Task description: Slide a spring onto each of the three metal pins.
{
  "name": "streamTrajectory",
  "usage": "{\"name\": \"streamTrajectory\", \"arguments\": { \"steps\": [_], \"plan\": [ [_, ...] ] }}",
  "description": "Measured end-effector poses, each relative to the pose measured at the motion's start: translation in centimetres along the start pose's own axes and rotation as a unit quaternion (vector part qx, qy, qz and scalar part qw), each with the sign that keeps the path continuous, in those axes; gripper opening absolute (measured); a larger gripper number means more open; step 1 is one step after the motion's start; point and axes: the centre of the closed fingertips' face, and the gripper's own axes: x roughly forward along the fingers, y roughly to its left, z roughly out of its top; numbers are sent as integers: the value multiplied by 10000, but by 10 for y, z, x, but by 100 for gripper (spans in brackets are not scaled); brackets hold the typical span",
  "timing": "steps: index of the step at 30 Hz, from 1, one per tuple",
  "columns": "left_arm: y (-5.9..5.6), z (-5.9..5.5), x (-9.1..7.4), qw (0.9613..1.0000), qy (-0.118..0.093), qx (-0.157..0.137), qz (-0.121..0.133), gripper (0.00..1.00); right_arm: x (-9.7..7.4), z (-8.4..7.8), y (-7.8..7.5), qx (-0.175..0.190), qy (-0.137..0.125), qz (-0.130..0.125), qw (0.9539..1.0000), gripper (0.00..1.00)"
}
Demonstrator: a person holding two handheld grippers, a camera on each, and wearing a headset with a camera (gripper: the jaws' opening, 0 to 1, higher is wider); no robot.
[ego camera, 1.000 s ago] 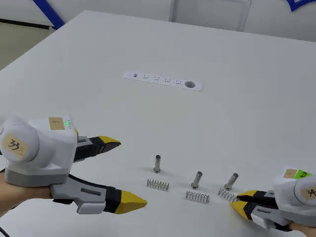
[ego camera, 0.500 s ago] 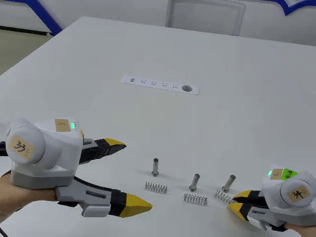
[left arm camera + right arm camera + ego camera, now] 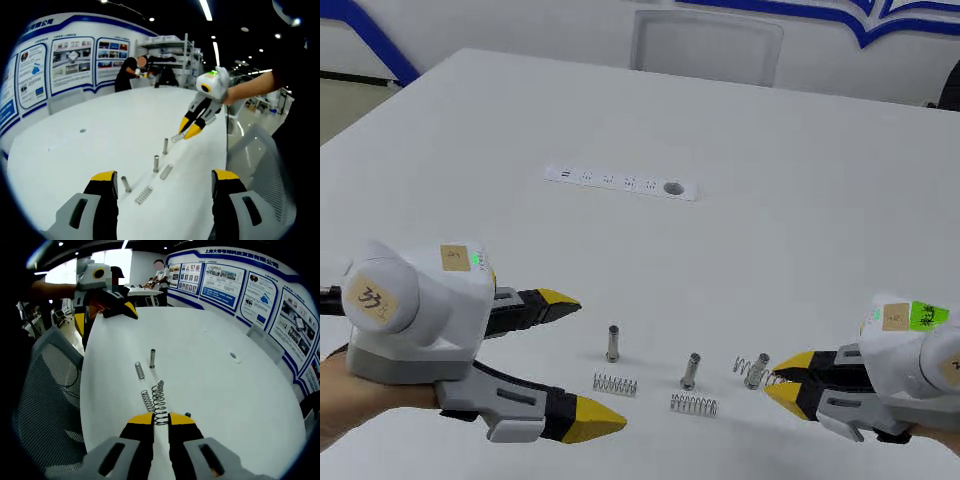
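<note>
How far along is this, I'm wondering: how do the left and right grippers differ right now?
The left gripper is open, jaws wide apart and empty; the right gripper is shut on a spring. The left gripper hovers by the leftmost pin; the right gripper is at the rightmost pin. Both have black jaws with yellow tips.

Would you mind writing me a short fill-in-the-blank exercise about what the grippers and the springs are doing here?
1. The right gripper is shut on one ____.
2. The left gripper has its jaws ____.
3. ____ other springs lie flat on the table by the pins.

Missing words: spring; open; two.
</note>
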Motion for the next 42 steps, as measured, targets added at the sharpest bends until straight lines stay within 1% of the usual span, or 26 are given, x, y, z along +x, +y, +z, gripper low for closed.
{"name": "streamTrajectory", "arguments": {
  "steps": [2, 3, 5, 7, 11, 13, 16, 17, 18, 20, 23, 25, 27, 29, 32, 37, 42],
  "plan": [
    [-3, 5, 3, 10000, -52, 18, -55, 77, -2, 7, 3, -110, -28, 31, 9999, 11],
    [-7, 8, 5, 9999, -92, 31, -135, 76, -2, 10, 6, -270, -1, 56, 9996, 11],
    [-14, 12, 10, 9994, -124, 8, -312, 73, -3, 16, 12, -384, 11, 76, 9992, 11],
    [-18, 13, 13, 9993, -83, 98, -364, 70, -4, 22, 18, -513, -17, 157, 9986, 11],
    [-28, 15, 22, 9981, 31, 319, -534, 68, -7, 37, 34, -702, -95, 352, 9969, 11],
    [-34, 18, 26, 9971, 37, 384, -654, 67, -9, 41, 41, -873, -65, 454, 9951, 11],
    [-40, 20, 30, 9960, 38, 482, -745, 64, -11, 49, 48, -973, -92, 516, 9939, 11],
    [-41, 20, 32, 9958, 44, 515, -753, 62, -11, 50, 50, -1005, -106, 537, 9934, 11],
    [-42, 19, 35, 9955, 80, 556, -758, 61, -10, 52, 52, -1093, -102, 578, 9923, 11],
    [-40, 15, 39, 9953, 172, 625, -714, 55, -6, 51, 55, -1155, -49, 613, 9914, 11],
    [-41, 15, 41, 9954, 166, 637, -701, 49, -3, 53, 62, -1190, -69, 698, 9904, 11],
    [-43, 17, 42, 9949, 112, 662, -755, 43, -1, 56, 66, -1203, -96, 749, 9899, 11],
    [-44, 16, 42, 9945, 130, 698, -774, 38, 0, 57, 68, -1238, -104, 778, 9892, 11],
    [-45, 14, 42, 9941, 166, 707, -810, 36, 2, 58, 69, -1317, -97, 787, 9881, 11],
    [-45, 11, 41, 9936, 222, 719, -846, 33, 3, 60, 69, -1306, -134, 840, 9878, 11],
    [-45, 10, 40, 9935, 204, 695, -876, 23, 4, 61, 70, -1325, -123, 877, 9872, 11],
    [-50, 8, 40, 9926, 230, 685, -979, 19, 3, 60, 76, -1370, -107, 951, 9859, 11]
  ]
}}
